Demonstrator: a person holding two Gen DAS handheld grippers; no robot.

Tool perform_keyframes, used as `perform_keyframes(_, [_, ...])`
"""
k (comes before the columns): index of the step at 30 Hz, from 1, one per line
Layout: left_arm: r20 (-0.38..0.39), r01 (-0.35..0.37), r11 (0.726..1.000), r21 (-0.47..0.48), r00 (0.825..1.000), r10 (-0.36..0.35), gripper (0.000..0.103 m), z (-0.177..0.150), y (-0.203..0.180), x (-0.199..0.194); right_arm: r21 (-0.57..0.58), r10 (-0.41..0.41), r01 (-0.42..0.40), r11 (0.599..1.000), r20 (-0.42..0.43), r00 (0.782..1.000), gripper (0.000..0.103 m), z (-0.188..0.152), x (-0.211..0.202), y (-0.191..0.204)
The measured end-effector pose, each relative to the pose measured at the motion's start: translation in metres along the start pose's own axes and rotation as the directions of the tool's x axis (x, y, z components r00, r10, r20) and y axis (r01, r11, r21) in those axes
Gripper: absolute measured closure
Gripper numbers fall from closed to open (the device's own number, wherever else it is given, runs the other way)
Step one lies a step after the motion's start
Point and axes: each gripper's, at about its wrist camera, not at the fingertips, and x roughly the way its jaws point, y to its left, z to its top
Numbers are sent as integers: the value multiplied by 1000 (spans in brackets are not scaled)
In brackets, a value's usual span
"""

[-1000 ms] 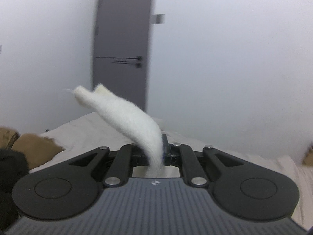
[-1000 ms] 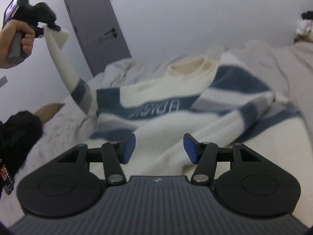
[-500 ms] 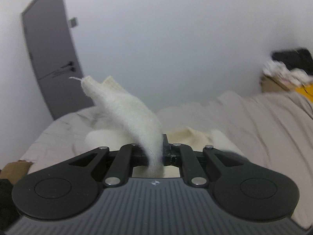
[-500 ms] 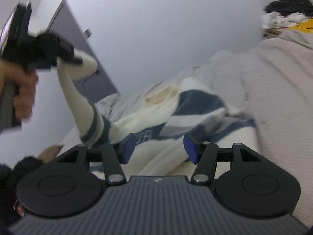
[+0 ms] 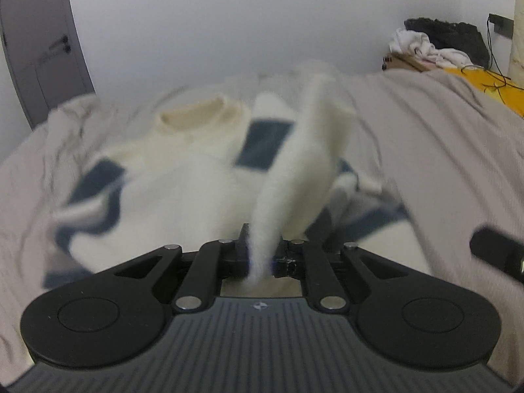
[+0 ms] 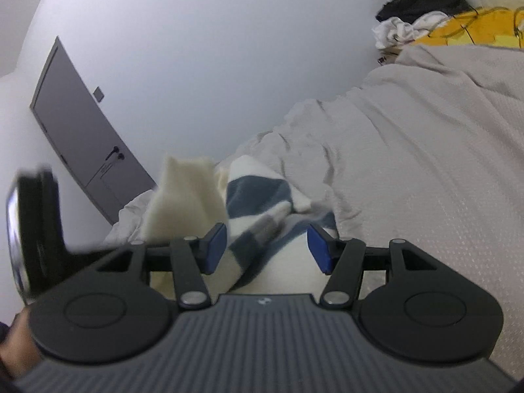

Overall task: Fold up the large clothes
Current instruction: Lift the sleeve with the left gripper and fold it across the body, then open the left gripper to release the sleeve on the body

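Early stage: left gripper clamps the sweater sleeve cuff above the body; right gripper open, empty; folding remains on the bed.

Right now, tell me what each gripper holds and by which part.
The left gripper pinches the sweater by its cream sleeve end. The right gripper holds nothing.

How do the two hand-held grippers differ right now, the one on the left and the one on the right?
The left hand-held gripper is shut on the cream sleeve of the striped sweater; the right hand-held gripper holds nothing. The left one's jaws are nearly together, the right one's stand well apart. The right one shows blue pads; the left one's are hidden by cloth. Both are black and point over the sweater on the bed.
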Motion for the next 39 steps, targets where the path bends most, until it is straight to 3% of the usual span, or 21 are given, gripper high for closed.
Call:
perform_keyframes(4, [-1, 25, 999, -30, 1000, -25, 91, -23, 8, 1, 24, -14, 14, 1000, -14, 1000, 45, 2, 6, -6])
perform_keyframes(6, [6, 46, 998, -53, 999, -45, 80, -26, 12, -6, 24, -20, 20, 1000, 0, 1000, 45, 2, 5, -6])
perform_keyframes(8, [-1, 77, 996, -53, 997, -77, 52, -25, 11, -12, 25, -22, 22, 999, 18, 1000, 45, 2, 3, -7])
perform_keyframes(11, [-18, 126, 992, -31, 992, -126, 35, -25, 9, -23, 30, -42, 41, 999, 39, 998, 45, 4, 4, -8])
perform_keyframes(15, [-14, 207, 978, -24, 978, -207, 30, -35, 16, -44, 26, -52, 51, 998, 54, 997, 45, 4, 4, -7])
perform_keyframes(21, [43, 281, 953, -110, 960, -277, 29, -52, 56, -68, -87, -30, 34, 996, 56, 998, 44, -5, 5, 18])
perform_keyframes(31, [115, 213, 942, -258, 975, -189, 29, -74, 127, -41, -290, 36, -50, 956, -53, 998, 46, -36, 36, 61])
perform_keyframes(36, [103, 146, 939, -312, 987, -120, 29, -85, 155, -20, -353, 27, -60, 934, -98, 995, 46, -47, 56, 75])
perform_keyframes(39, [75, 135, 927, -349, 990, -116, 29, -94, 169, -9, -403, 11, -63, 913, -130, 991, 47, -58, 69, 83])
